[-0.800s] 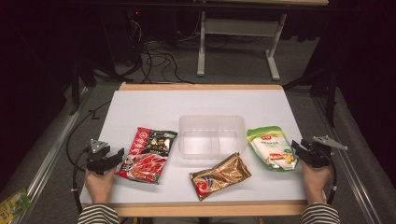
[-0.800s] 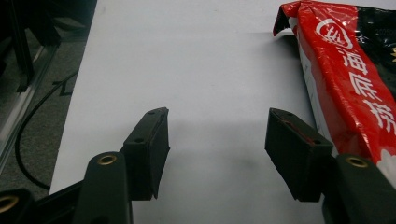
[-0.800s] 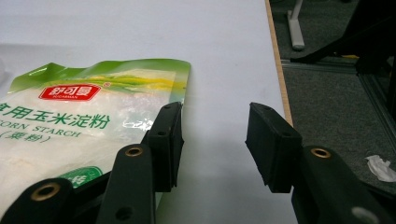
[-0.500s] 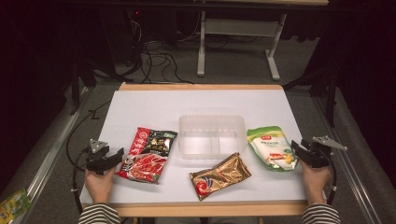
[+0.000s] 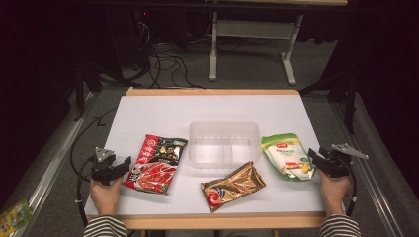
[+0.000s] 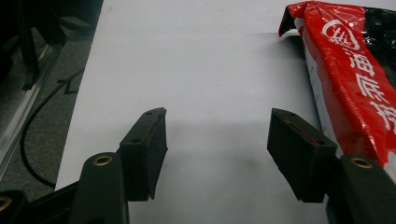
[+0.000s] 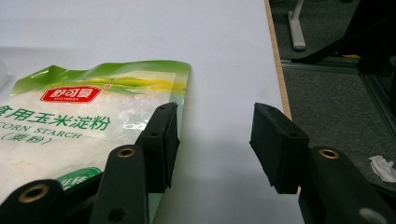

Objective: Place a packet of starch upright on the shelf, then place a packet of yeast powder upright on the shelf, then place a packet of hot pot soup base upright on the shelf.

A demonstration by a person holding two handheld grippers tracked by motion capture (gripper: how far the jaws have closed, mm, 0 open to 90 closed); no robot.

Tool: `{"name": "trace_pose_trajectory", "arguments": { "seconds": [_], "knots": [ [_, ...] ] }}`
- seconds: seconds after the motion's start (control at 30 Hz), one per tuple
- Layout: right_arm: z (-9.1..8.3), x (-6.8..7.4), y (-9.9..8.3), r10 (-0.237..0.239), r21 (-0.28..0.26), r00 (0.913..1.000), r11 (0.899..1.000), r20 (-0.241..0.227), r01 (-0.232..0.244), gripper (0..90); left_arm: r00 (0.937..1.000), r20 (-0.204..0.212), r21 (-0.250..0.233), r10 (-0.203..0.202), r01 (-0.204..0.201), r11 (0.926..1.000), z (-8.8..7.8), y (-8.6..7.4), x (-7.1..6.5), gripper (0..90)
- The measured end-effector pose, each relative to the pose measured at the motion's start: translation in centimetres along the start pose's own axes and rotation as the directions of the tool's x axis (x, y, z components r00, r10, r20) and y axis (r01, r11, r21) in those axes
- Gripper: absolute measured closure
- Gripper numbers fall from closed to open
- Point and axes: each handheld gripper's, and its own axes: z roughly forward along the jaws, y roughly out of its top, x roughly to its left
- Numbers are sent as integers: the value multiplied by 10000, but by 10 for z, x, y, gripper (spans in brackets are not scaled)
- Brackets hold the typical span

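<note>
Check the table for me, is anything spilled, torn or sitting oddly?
Nothing stands out. The red and black foil packet, gold foil packet and green cornstarch pouch lie flat and sealed around the clear plastic container.

Clear tub (image 5: 224, 143) between red pouch (image 5: 156, 163) and starch pouch (image 5: 287, 156).

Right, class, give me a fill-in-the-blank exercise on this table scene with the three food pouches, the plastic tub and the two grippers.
1. The clear rectangular plastic tub holds ____ pouches.
2. The pouch nearest the left gripper is the ____ and black foil pouch.
3. The green and white corn starch pouch lies to the ____ of the tub in the high view.
4. The jaws of the right gripper stand ____, with nothing between them.

Missing words: no; red; right; open
</note>
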Motion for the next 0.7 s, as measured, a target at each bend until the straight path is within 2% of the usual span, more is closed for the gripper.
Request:
{"name": "trace_pose_trajectory", "arguments": {
  "seconds": [0.2, 0.5, 0.6, 0.63, 0.7],
  "knots": [
    [-2, -6, 0, 567, -110, 9978, 9983, -337, -571, 519, 10000, 76, 35, -36, 36, 10000, 0, 0, 1, 380],
    [-4, -5, 3, 350, -112, 9970, 9993, -695, -359, 511, 10000, 16, -5, 25, -25, 10000, 0, 0, 0, 378],
    [-7, -2, 6, 69, -115, 9966, 9999, -819, -79, 496, 10000, 35, -4, 25, -25, 10000, 0, 0, 0, 374],
    [-7, -1, 9, -152, -27, 9948, 9999, -1009, 150, 486, 10000, 25, -27, 78, -78, 10000, 0, 0, -1, 374],
    [-9, 0, 11, -103, 73, 9929, 9999, -1185, 113, 486, 9999, -11, -20, 100, -100, 9999, 0, 0, -1, 374]
  ]
}}
